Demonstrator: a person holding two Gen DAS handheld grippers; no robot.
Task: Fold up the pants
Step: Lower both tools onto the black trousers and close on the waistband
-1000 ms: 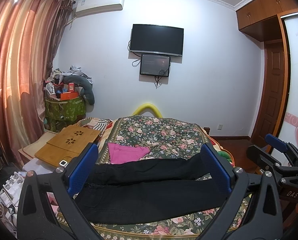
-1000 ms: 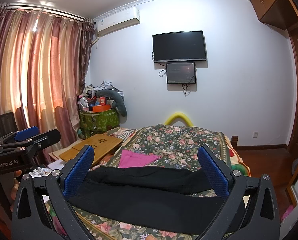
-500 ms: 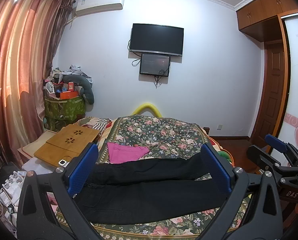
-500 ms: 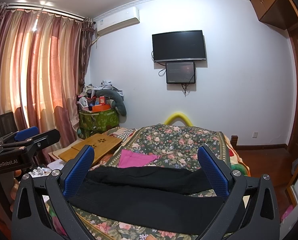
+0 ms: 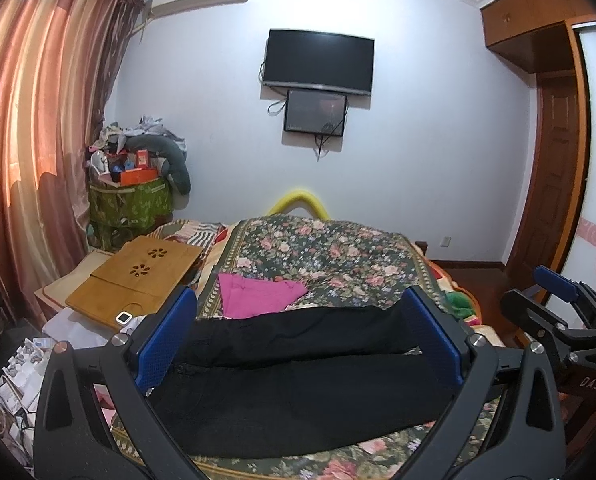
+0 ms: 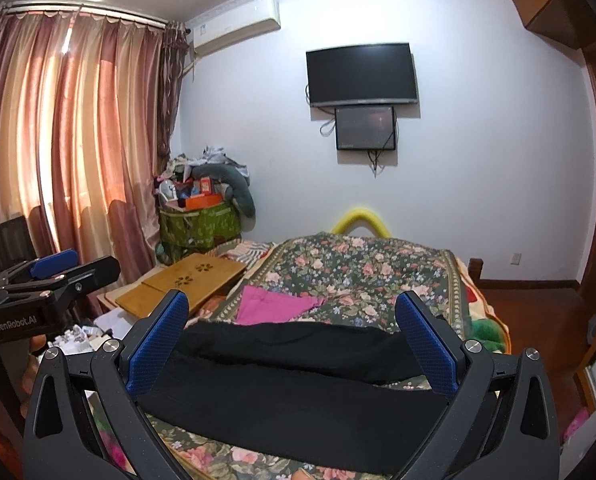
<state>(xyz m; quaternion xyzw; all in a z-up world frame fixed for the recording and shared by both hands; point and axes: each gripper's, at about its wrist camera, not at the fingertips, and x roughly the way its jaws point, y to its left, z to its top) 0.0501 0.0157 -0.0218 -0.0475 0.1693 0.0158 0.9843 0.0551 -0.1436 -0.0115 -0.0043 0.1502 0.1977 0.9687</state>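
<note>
Hovering above the near edge of the bed [image 5: 338, 248], both tools are held level and nothing is gripped, so I judge the folding has not begun and this is the approach step.

Farthest left lies a wooden lap desk [image 5: 137, 276] beside the mattress. Next comes the left gripper [image 5: 302, 336], its blue pads spread wide and empty. Framed between those pads is the one pair of black pants [image 5: 298, 380], laid flat across the floral bedspread with its two legs running side by side, waist toward the left and cuffs toward the right. Just behind them sits a single folded pink garment [image 5: 257, 296]. On the right, the right gripper [image 6: 293, 336] is likewise spread wide, holding nothing.

The next move, as I read it, calls for lowering both tools to the fabric and pinching one end at two points, then carrying that end over the other.
</note>
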